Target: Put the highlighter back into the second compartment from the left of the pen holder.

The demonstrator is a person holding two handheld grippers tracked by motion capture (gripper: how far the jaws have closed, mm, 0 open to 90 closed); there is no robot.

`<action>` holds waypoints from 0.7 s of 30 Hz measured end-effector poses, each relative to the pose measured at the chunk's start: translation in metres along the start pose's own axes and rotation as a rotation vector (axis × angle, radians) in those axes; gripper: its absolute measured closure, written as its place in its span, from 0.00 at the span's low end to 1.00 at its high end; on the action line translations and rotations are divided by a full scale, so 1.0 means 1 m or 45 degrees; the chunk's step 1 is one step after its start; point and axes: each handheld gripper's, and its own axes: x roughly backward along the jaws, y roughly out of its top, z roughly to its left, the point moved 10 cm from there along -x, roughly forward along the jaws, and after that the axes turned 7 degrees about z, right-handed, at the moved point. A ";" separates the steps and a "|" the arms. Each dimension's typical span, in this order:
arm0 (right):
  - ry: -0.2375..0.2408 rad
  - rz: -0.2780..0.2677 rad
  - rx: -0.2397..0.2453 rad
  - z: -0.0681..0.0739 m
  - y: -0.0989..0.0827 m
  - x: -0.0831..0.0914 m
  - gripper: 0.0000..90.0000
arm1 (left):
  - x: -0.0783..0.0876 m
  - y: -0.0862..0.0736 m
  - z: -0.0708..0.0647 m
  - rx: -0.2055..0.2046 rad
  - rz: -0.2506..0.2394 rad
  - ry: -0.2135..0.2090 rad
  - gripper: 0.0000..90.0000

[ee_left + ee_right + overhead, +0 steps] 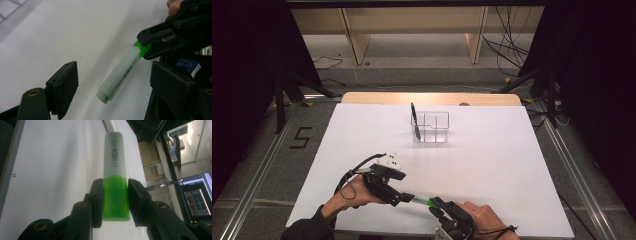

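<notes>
Trouble, if it comes, will come at the handover near the front edge of the desk [492,165]. The right gripper [115,202] is clamped on the green body of a highlighter [114,177], which it holds up off the white surface with the frosted cap pointing toward the left gripper [112,85]. That one has its jaws spread wide, one on each side of the cap end and touching neither side of it.

My guess is the left is about to take the cap. If it closes off-centre the smooth cap could squirt out sideways, or the pen could twist in the right gripper's narrow hold on the green end. A pull on the cap could also slide the body out of that hold and drop it on the desk, where it would likely roll.

Toward the back edge stands a clear divided box [432,127]. A dark pen [415,120] stands tilted in its left compartment; the other compartments look empty, though the clear walls make that hard to judge.
</notes>
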 end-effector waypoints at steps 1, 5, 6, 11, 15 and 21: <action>0.003 -0.004 0.007 0.000 0.000 0.000 0.75 | -0.002 -0.001 -0.001 -0.020 0.030 -0.002 0.25; 0.009 -0.019 0.034 0.001 0.002 0.000 0.75 | -0.010 -0.001 -0.006 -0.066 0.120 -0.038 0.29; 0.017 -0.022 0.036 0.002 0.003 0.000 0.75 | -0.013 0.000 -0.008 -0.079 0.140 -0.046 0.30; 0.020 -0.027 0.054 0.005 0.004 0.000 0.75 | -0.020 -0.001 -0.010 -0.126 0.227 -0.072 0.33; 0.038 -0.025 0.054 0.007 0.004 0.000 0.75 | -0.026 -0.003 -0.012 -0.153 0.291 -0.087 0.36; 0.049 -0.030 0.073 0.007 0.005 0.000 0.75 | -0.031 -0.005 -0.017 -0.197 0.359 -0.109 0.44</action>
